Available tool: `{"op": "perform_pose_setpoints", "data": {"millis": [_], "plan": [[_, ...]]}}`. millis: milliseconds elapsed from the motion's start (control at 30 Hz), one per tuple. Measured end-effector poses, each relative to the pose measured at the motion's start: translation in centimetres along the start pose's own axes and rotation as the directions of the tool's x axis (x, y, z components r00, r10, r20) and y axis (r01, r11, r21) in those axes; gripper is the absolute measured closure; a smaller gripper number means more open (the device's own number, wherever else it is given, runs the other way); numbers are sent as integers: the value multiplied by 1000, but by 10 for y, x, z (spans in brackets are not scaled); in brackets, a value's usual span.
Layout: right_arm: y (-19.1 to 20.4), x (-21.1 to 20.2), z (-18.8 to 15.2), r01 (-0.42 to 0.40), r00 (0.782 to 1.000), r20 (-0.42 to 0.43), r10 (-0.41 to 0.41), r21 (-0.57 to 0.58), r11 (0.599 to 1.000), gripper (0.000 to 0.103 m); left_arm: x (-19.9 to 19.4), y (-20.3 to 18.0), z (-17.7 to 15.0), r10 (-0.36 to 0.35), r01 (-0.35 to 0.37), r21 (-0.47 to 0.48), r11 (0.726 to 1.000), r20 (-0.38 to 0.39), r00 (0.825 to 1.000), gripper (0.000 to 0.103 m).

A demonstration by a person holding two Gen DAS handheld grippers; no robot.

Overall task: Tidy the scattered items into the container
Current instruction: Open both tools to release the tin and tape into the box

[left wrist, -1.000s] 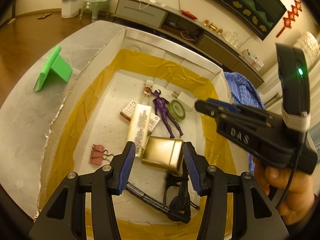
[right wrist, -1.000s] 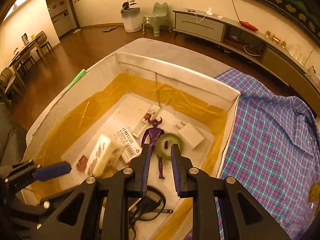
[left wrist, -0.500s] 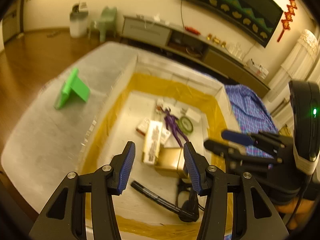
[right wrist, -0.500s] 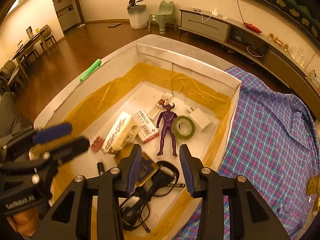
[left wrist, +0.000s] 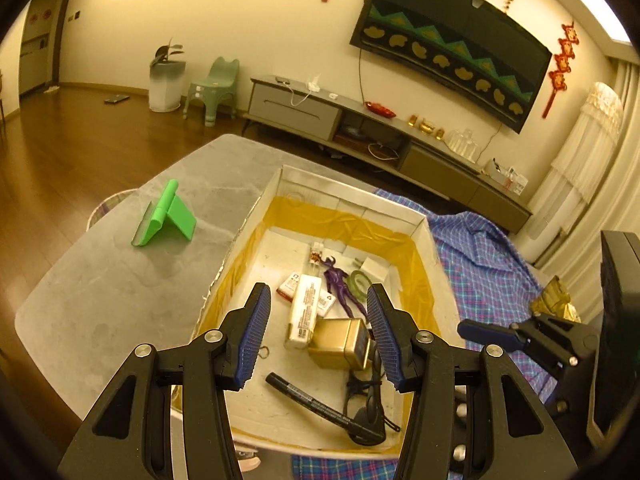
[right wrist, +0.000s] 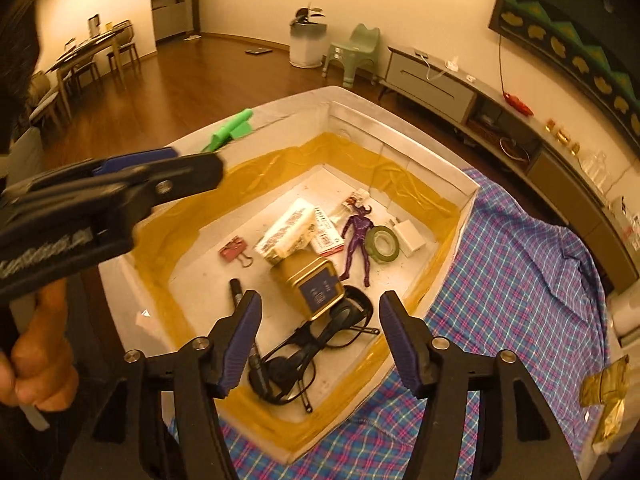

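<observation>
A white box [left wrist: 348, 196] [right wrist: 400, 136] lined with yellow tape holds a gold tin [left wrist: 336, 338] [right wrist: 312, 284], a purple figure [left wrist: 340, 284] [right wrist: 358, 232], a green tape roll [right wrist: 382, 242], a white carton [left wrist: 304, 310], a black marker [left wrist: 320, 404], black glasses [right wrist: 320, 340] and a pink binder clip [right wrist: 234, 250]. My left gripper [left wrist: 317, 300] hangs open above the box's near half, empty. My right gripper [right wrist: 320, 304] is over the near corner; its jaws are opening with nothing between them. A green stand [left wrist: 164, 220] [right wrist: 232, 130] sits on the table outside the box.
The box rests on a grey table [left wrist: 100, 288]. A plaid cloth [left wrist: 480, 256] [right wrist: 520, 280] covers the surface to the right, with a gold wrapper [left wrist: 554, 298] [right wrist: 606, 392] lying on it. A hand [right wrist: 36, 360] grips the left tool.
Both grippers have risen and drawn back from the box, so more of the room shows. The right jaws went from nearly shut to wide. The items in the box lie unmoved.
</observation>
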State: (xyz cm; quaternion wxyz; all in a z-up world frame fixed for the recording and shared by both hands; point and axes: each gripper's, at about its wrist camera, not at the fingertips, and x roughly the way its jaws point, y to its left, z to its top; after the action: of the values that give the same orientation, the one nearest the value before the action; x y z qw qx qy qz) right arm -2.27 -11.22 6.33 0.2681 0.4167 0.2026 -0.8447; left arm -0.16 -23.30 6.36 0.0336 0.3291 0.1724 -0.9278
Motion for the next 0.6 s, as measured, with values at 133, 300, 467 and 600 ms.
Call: {"op": "perform_pose_setpoints", "data": {"millis": [133,300,467,600], "plan": [[13,-3,-8,-11,1000,-4,11,-25,1000,38,-7,-3,-3,-6,5,7,1000,17,1000,50],[21,-4,-18,-23,1000,-11,23,-30,999,38,-8,-4,-7,-51,51,-6,999,10,999,39],[26,-2,-24,-36,999,-18,35,-26,999,38,-8,-3,-7,-61,61,-13,998,25,998,33],[27,-3,-26,-36,999,-12,36,-18,999,38,-9,-4,-8,-51,51,-5,999,32,998,32]]}}
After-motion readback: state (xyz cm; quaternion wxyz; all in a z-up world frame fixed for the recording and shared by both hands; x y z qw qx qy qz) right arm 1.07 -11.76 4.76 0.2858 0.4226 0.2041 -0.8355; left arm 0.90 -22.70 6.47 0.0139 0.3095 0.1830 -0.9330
